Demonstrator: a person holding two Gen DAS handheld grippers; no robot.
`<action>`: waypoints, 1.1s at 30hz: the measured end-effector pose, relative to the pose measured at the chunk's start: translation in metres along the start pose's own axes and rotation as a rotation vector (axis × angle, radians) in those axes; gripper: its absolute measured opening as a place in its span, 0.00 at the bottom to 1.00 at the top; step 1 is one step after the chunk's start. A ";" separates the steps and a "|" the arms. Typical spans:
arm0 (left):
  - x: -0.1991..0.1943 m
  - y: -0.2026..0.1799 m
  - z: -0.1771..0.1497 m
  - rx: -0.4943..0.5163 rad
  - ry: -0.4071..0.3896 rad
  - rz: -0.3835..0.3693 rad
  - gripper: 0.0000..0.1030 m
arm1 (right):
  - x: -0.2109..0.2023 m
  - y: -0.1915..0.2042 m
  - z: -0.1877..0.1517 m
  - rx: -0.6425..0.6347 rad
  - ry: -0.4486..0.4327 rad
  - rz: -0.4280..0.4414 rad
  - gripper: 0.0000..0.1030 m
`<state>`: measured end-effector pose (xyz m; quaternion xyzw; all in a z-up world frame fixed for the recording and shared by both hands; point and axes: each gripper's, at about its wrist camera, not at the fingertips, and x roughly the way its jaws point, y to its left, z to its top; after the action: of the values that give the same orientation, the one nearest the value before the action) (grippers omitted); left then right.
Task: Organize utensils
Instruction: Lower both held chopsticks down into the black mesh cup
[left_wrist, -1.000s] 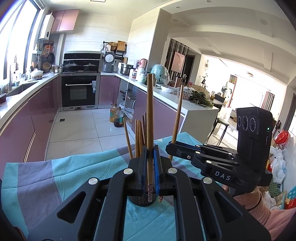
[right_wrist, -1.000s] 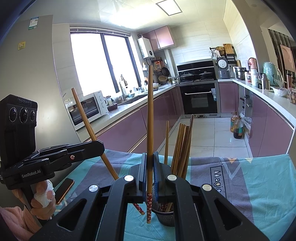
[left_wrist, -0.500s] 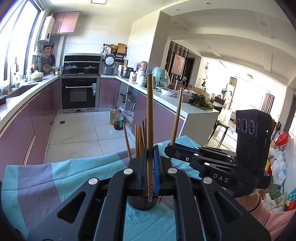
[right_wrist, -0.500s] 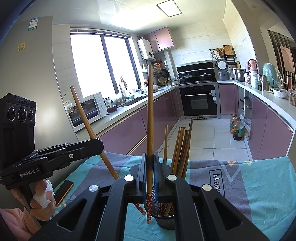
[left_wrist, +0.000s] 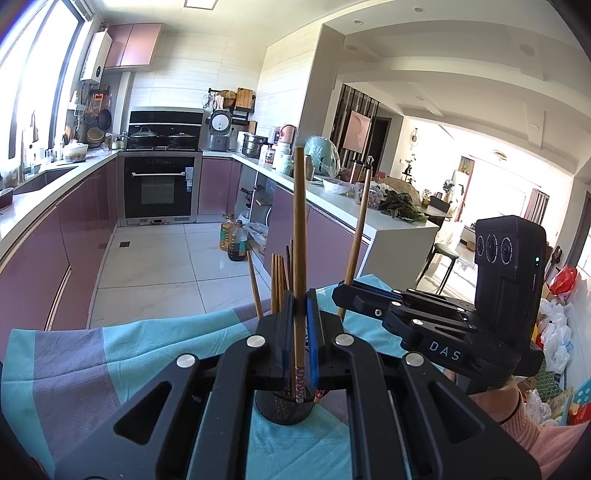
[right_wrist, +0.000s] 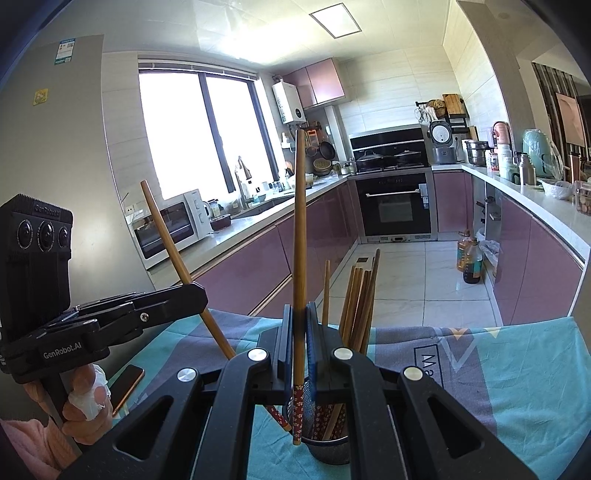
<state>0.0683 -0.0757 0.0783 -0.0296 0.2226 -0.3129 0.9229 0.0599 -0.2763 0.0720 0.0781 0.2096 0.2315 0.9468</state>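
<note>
A black mesh holder (left_wrist: 284, 408) (right_wrist: 328, 448) stands on the teal and grey cloth (left_wrist: 110, 350) with several wooden chopsticks (left_wrist: 279, 280) (right_wrist: 360, 295) upright in it. My left gripper (left_wrist: 299, 321) is shut on one chopstick (left_wrist: 299, 240), held upright, its patterned end just above the holder's mouth. My right gripper (right_wrist: 297, 332) is shut on another chopstick (right_wrist: 298, 240), whose patterned end hangs by the holder's left rim. Each gripper shows in the other's view: the right gripper (left_wrist: 345, 291) and the left gripper (right_wrist: 199, 295) with its slanted chopstick (right_wrist: 173, 251).
A phone (right_wrist: 125, 384) lies on the cloth near the hand (right_wrist: 85, 410) holding the left gripper. Behind the table's far edge are a tiled floor, purple cabinets and oil bottles (left_wrist: 232, 242). A white counter (left_wrist: 388, 225) stands at the right.
Almost nothing. The left gripper with its chopstick has drifted very slightly over the holder; the right gripper has kept still. Both stay shut on their chopsticks.
</note>
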 end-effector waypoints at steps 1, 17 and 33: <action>0.000 -0.001 0.001 0.000 -0.001 0.002 0.07 | 0.000 0.000 0.001 0.000 -0.001 -0.001 0.05; 0.005 -0.011 0.004 0.009 -0.008 0.019 0.07 | 0.006 -0.008 0.004 0.018 -0.010 -0.022 0.05; 0.014 -0.010 0.003 0.010 0.009 0.043 0.07 | 0.020 -0.015 0.000 0.027 0.002 -0.051 0.06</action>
<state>0.0738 -0.0918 0.0774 -0.0189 0.2257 -0.2943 0.9285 0.0817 -0.2798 0.0610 0.0853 0.2159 0.2046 0.9509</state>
